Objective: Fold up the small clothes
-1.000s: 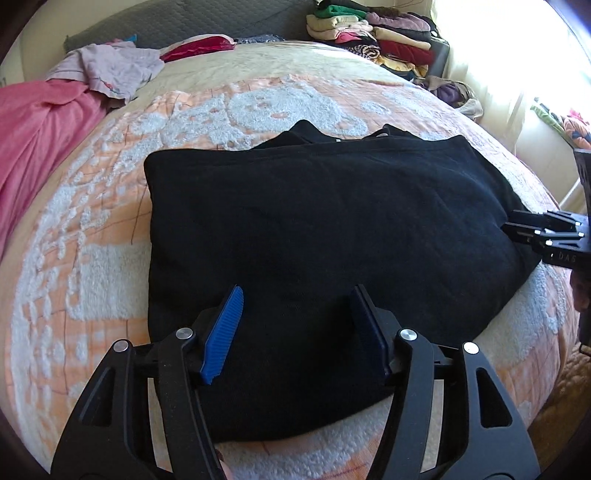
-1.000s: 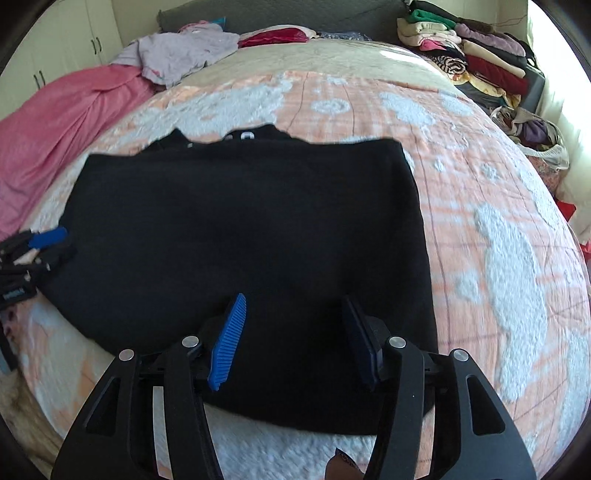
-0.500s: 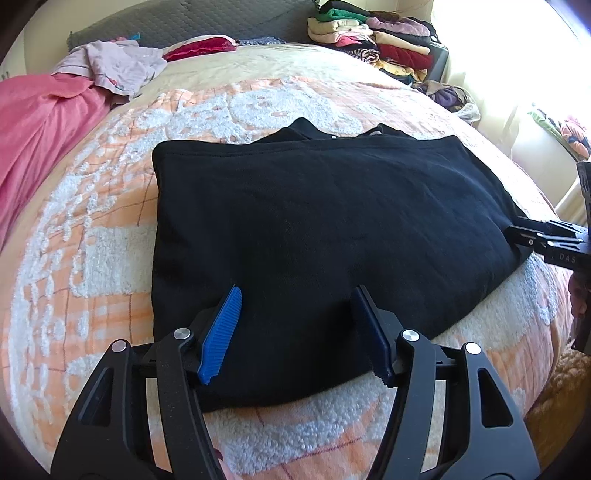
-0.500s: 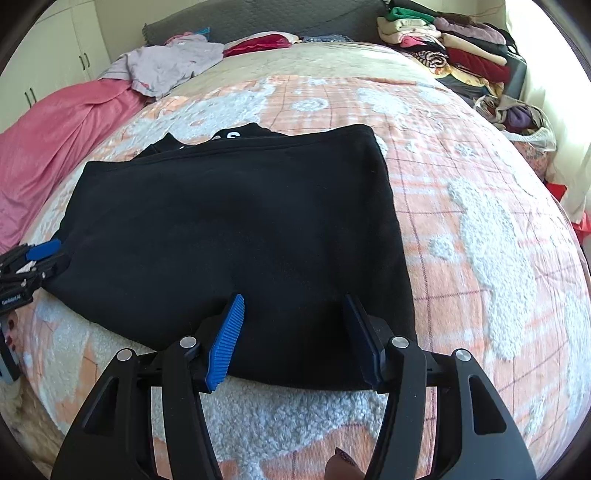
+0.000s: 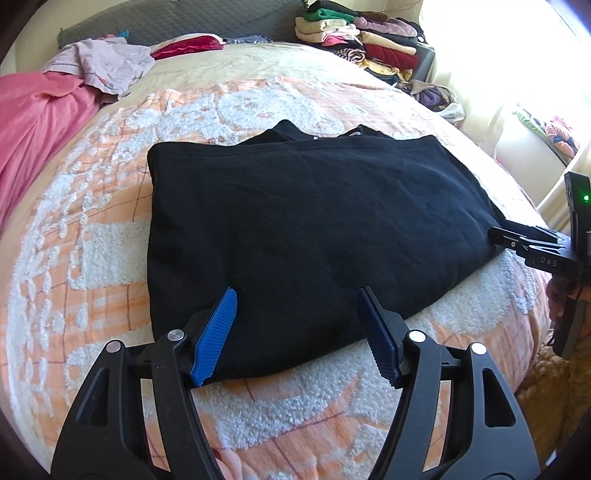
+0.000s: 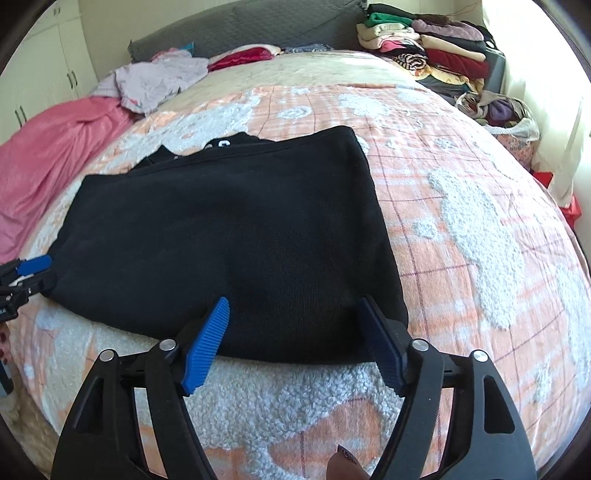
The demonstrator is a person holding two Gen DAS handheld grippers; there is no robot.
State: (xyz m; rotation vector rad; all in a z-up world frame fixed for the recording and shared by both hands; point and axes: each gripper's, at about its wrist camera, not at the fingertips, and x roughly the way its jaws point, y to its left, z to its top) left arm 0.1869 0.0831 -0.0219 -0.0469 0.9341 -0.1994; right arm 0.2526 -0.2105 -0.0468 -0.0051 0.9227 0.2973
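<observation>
You held the left gripper [image 5: 297, 334] low over the near edge of the black garment [image 5: 314, 229], its blue-padded fingers [image 5: 216, 338] spread wide with nothing between them. The garment lay folded flat on the orange and white bedspread [image 5: 85, 236], its neckline peeking out at the far edge. From that camera, the right gripper [image 5: 517, 242] showed at the garment's right corner, and the letters "DAS" were legible on its black body; anything after those letters was cut off. A small green light glowed on the unit above it.

Your right gripper [image 6: 293, 341] was likewise spread wide and held nothing, its ribbed blue pads [image 6: 207, 347] poised above the garment's [image 6: 229, 240] near hem, over the bedspread [image 6: 480, 229]. A fingertip of yours showed at the bottom edge of that view. There the left gripper [image 6: 31, 271] appeared at the garment's left corner, one blue pad visible. A small white mark sat at the neckline, but it was too small to read.

Around the bed you had a pink blanket [image 5: 37, 122] on the left, a crumpled lilac garment [image 5: 99, 64] near the grey headboard [image 5: 184, 22], and a stack of folded clothes [image 5: 354, 33] at the far right corner. White cupboard doors [image 6: 40, 74] stood behind the blanket in the right wrist view.
</observation>
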